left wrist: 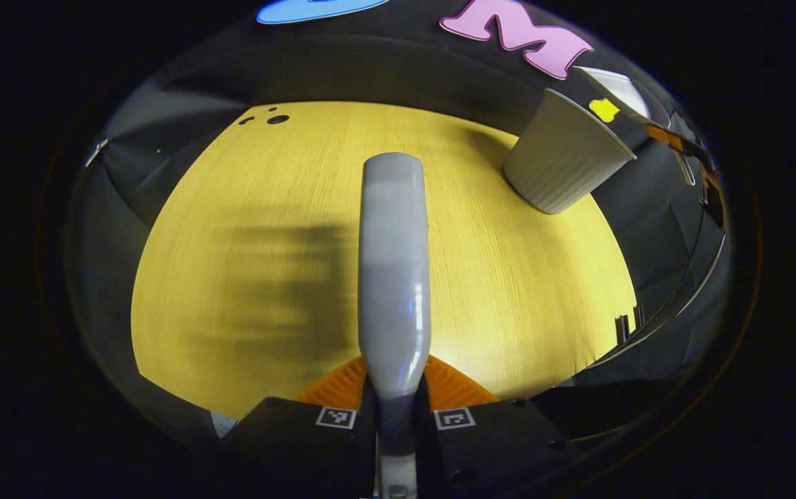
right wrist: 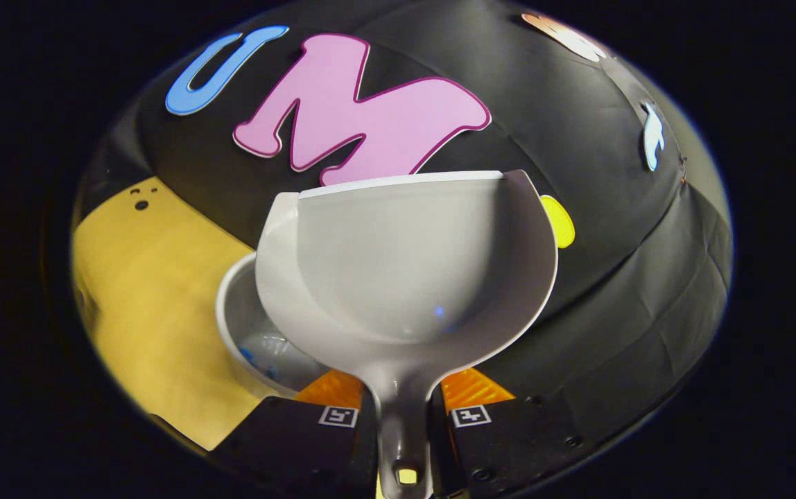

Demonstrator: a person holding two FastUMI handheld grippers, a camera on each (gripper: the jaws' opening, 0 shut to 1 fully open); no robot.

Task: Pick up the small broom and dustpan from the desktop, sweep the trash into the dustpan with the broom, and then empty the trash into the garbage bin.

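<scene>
left claw [left wrist: 394,409] grips the broom [left wrist: 394,277]; right claw [right wrist: 403,416] clamps the empty dustpan [right wrist: 405,270] above the bin [right wrist: 245,333]; emptying looks done.

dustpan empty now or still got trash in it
Empty: in the right gripper view the dustpan shows a bare inside, while bits lie in the garbage bin below it.

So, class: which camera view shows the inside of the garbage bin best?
The right gripper view: it looks down into the garbage bin, bits of trash visible inside, though the dustpan covers part. The left gripper view shows the bin's ribbed outer wall from the side.
</scene>
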